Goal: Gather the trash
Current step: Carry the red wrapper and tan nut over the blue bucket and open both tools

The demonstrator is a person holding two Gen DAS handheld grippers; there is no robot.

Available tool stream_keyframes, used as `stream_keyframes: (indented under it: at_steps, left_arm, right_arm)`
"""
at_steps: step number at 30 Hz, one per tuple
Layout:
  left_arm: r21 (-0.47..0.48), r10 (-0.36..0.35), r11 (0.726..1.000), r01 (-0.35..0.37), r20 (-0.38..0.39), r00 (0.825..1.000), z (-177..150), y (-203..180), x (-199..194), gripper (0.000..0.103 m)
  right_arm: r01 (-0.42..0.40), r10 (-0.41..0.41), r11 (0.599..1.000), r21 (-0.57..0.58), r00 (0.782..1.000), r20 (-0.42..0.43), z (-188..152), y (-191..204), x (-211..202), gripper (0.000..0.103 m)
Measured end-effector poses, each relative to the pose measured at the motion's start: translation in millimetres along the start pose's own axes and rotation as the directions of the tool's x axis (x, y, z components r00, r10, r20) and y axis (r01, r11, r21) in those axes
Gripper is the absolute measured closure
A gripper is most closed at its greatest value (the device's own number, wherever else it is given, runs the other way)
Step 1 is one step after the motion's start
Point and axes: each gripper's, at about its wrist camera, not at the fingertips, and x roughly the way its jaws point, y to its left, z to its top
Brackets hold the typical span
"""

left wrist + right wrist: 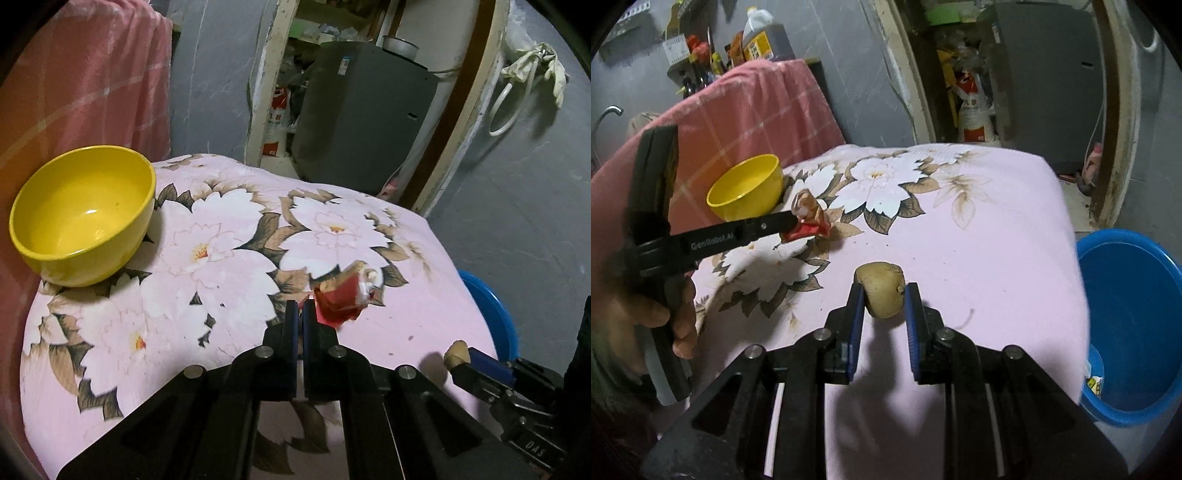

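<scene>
My left gripper (302, 308) is shut on a corner of a crumpled red wrapper (345, 297), held just above the floral cloth; it also shows in the right wrist view (807, 225) at the left gripper's tip (788, 219). My right gripper (882, 295) is shut on a small brown potato (882, 291), held between its blue pads above the cloth. The potato also shows in the left wrist view (457, 352) at the right gripper's tip.
A yellow bowl (83, 218) stands at the table's left, also in the right wrist view (748, 186). A blue bucket (1134, 317) with some trash in it stands on the floor at the table's right. Pink cloth hangs behind the bowl. A doorway and grey cabinet lie beyond.
</scene>
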Motion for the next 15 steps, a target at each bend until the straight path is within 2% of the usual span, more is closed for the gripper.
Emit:
stream_keyframes:
  at_steps: [5,9,12,15]
  left_arm:
    - [0.01,-0.014,1.0,0.014,0.023,1.0,-2,-10,-15,0.103]
    - [0.021,-0.036,0.999,0.035,0.07,0.997,0,-27,-33,0.103]
    - [0.039,-0.056,0.998,0.051,0.12,0.991,4,-41,-48,0.103]
    - [0.058,-0.081,0.996,0.072,0.182,0.98,9,-58,-63,0.103]
  right_arm:
    - [0.005,-0.005,1.0,0.012,0.999,0.042,-2,-1,-21,0.073]
    - [0.009,-0.011,1.0,0.017,0.994,0.104,-2,0,-42,0.073]
    - [0.017,-0.019,1.0,0.014,0.985,0.172,1,0,-63,0.073]
    - [0.03,-0.032,0.999,0.009,0.966,0.258,6,0,-87,0.073]
